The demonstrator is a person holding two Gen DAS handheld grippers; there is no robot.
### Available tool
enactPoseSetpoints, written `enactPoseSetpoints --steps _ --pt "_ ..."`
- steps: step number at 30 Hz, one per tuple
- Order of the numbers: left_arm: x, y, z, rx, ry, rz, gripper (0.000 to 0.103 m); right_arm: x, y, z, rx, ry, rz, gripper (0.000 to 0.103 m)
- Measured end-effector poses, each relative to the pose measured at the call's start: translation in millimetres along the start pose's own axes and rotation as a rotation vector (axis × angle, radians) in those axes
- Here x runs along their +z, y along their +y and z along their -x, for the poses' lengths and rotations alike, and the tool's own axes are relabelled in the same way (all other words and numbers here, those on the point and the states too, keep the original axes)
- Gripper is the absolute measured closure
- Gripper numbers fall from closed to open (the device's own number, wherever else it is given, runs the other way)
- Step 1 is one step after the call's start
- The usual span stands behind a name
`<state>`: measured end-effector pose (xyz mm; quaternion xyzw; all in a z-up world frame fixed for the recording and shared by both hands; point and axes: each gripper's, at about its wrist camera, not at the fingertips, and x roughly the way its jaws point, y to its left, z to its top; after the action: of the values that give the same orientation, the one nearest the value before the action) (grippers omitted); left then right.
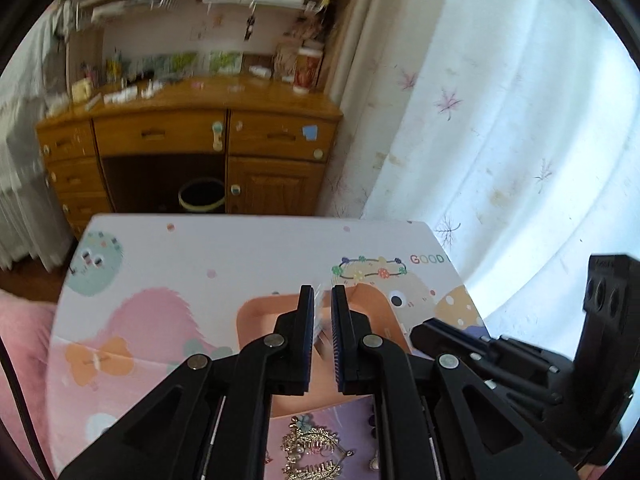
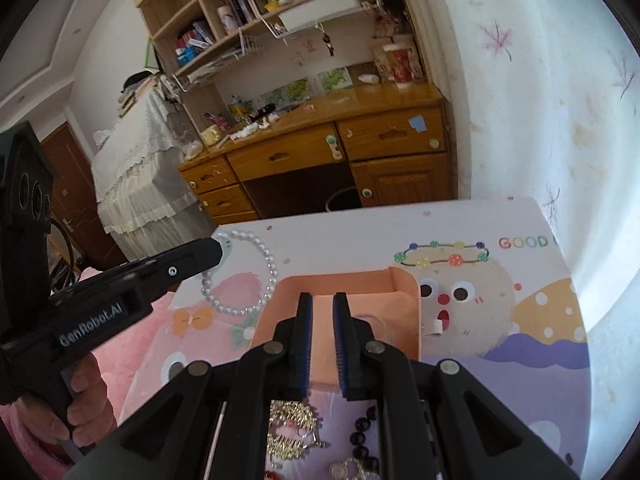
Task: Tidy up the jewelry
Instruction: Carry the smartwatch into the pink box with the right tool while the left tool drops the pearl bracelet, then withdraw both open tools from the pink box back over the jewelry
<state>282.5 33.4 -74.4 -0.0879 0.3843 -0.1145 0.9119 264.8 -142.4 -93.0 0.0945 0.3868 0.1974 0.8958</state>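
A peach-orange tray [image 2: 404, 280] stands on the cartoon-printed table [image 2: 360, 232]; it also shows in the left wrist view [image 1: 256, 312]. My left gripper [image 1: 323, 300] is shut on a white pearl bracelet [image 2: 240, 276], which hangs from its tip above the table, left of the tray. In the left wrist view the bracelet is only a pale blur [image 1: 320, 320] between the pads. My right gripper [image 2: 323, 300] is over the tray's near side, its jaws narrowly apart and nothing between them. Gold hair clips [image 1: 312, 452] and dark beads [image 2: 364, 432] lie on the table near me.
A wooden desk with drawers [image 1: 192, 136] and cluttered shelves stands behind the table. A waste bin [image 1: 201, 195] sits under it. A white flowered curtain [image 1: 500, 120] hangs on the right. A cloth-covered piece of furniture [image 2: 136, 152] is at the left.
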Motion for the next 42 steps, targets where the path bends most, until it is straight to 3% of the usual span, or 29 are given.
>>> enactPoseSetpoints --steps 5,6,9,13,15,17,22,26,28,36,42 --pt "-5.8 4.7 -11.0 0.011 0.040 -0.037 0.068 -4.6 -6.9 -15.5 -0.007 0.038 -0.036 0.092" --pt "-7.0 5.2 -11.9 0.015 0.049 -0.042 0.055 -5.0 -7.6 -16.6 -0.009 0.042 -0.040 0.092" --pt "-9.1 7.3 -10.1 0.020 0.065 -0.033 0.029 -5.7 -14.3 -16.0 -0.010 0.047 -0.073 0.092" --pt "-14.3 7.1 -2.5 0.016 0.083 -0.032 0.026 -7.6 -23.3 -9.6 -0.021 0.044 -0.109 0.091" --pt "-18.6 5.1 2.1 0.029 0.095 -0.037 0.018 -10.4 -27.4 -3.7 -0.031 0.048 -0.117 0.086" --pt "-24.3 3.8 7.9 0.036 0.100 -0.043 0.017 -16.1 -30.5 4.9 -0.038 0.046 -0.120 0.070" --pt "-45.1 -1.7 26.9 0.100 0.097 -0.072 0.017 -35.5 -38.5 38.4 -0.034 0.017 -0.149 0.064" --pt "-71.8 -2.4 49.8 0.059 0.077 -0.044 0.017 -54.2 -37.0 66.3 -0.065 -0.019 -0.117 0.041" --pt "-88.1 -2.6 58.8 0.062 0.092 -0.014 0.017 -63.6 -36.3 77.9 -0.085 -0.024 -0.095 0.035" --pt "-142.1 -12.9 70.1 0.170 0.218 -0.017 0.017 -114.3 -21.7 113.3 -0.222 -0.012 0.119 0.033" --pt "-173.1 -26.4 66.1 0.201 0.317 -0.052 0.017 -155.8 -8.8 115.1 -0.257 0.086 0.252 0.033"
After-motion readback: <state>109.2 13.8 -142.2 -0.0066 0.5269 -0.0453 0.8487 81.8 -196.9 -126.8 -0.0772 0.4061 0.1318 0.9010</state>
